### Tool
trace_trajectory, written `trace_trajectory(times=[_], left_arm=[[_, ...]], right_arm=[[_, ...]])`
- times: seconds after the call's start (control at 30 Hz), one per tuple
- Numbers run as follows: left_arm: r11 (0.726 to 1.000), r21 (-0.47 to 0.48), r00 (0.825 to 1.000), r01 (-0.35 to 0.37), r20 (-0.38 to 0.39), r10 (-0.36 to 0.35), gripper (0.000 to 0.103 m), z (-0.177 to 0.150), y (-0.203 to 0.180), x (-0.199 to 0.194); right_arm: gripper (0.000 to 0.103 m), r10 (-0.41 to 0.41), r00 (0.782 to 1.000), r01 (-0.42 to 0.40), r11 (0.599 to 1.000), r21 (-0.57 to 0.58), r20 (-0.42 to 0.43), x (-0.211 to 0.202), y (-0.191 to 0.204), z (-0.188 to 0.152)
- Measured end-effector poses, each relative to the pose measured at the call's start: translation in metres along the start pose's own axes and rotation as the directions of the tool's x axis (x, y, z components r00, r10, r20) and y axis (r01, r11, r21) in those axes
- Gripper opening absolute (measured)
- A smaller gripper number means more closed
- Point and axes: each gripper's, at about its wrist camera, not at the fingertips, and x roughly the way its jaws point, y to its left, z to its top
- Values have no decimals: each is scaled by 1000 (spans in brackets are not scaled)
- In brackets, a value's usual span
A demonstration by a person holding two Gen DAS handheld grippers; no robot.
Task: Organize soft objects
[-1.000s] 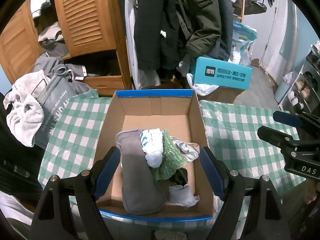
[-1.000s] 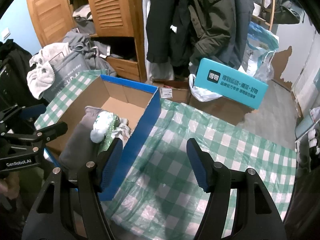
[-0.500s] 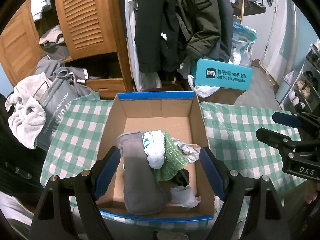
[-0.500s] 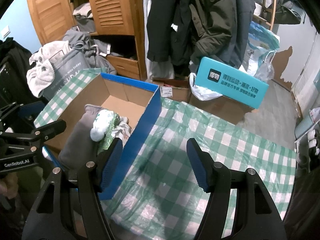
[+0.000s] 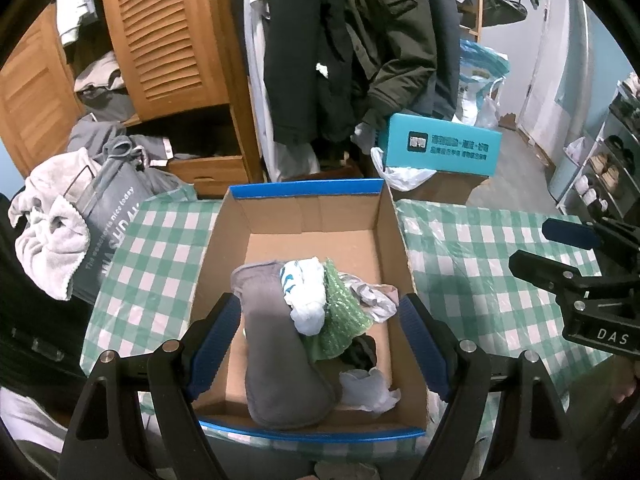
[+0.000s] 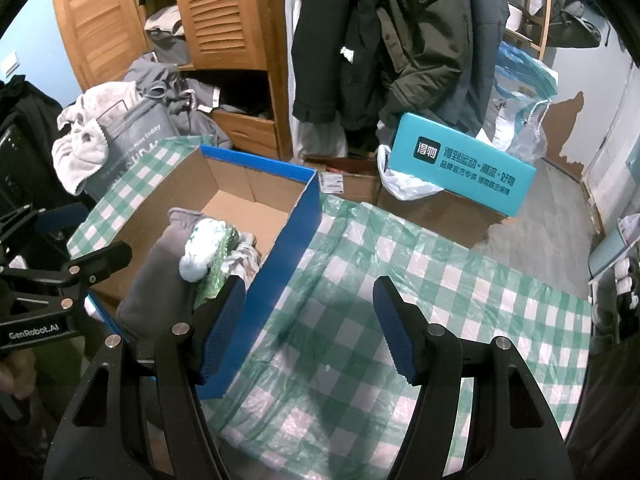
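Both grippers tilt downward over the table. Left gripper (image 5: 320, 332) hangs above the near end of the cardboard box (image 5: 308, 216), jaws spread wide, pads clear of everything, nothing held. Right gripper (image 6: 308, 320) sits to the right of the box over bare green checked tablecloth (image 6: 420, 264), jaws parted about halfway, empty; its left finger (image 6: 224, 320) is near the box's blue outer wall, contact unclear. A bit of a hand shows at the edge of each view.

Box is open-topped with a blue rim and stands on the tablecloth. Inside, bunched at the near end: grey cloth (image 5: 276, 352) lying lengthwise, white sock with blue marks (image 5: 304, 296) on top of it, green knit piece (image 5: 340, 316) right of that, crumpled pale items (image 5: 368, 388) by the right wall. Far half of the box is bare cardboard.

Behind the box: teal carton (image 5: 440, 148), wooden wardrobe (image 5: 168, 36), hanging coats (image 5: 352, 40).
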Motion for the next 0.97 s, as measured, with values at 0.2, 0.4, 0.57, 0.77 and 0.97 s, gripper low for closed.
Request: trace_trajectory(times=[0.2, 0.4, 0.57, 0.77, 0.97], left_arm=[[1000, 3, 1000, 6, -5, -6, 83, 0, -2, 1], [1000, 5, 1000, 3, -4, -3, 83, -1, -2, 1], [1000, 18, 1000, 0, -2, 0, 83, -1, -4, 1], [1000, 13, 1000, 2, -1, -2, 83, -1, -5, 1], [1000, 17, 1000, -11, -17, 11, 83, 1, -8, 2]], right_arm=[[65, 0, 1000, 0, 1000, 0, -1, 0, 0, 0], [65, 0, 1000, 0, 1000, 0, -2, 0, 0, 0], [66, -1, 1000, 1, 1000, 0, -2, 0, 0, 0], [66, -1, 1000, 1, 1000, -3, -4, 0, 0, 0], [66, 1, 1000, -1, 1000, -2, -5, -1, -1, -3]])
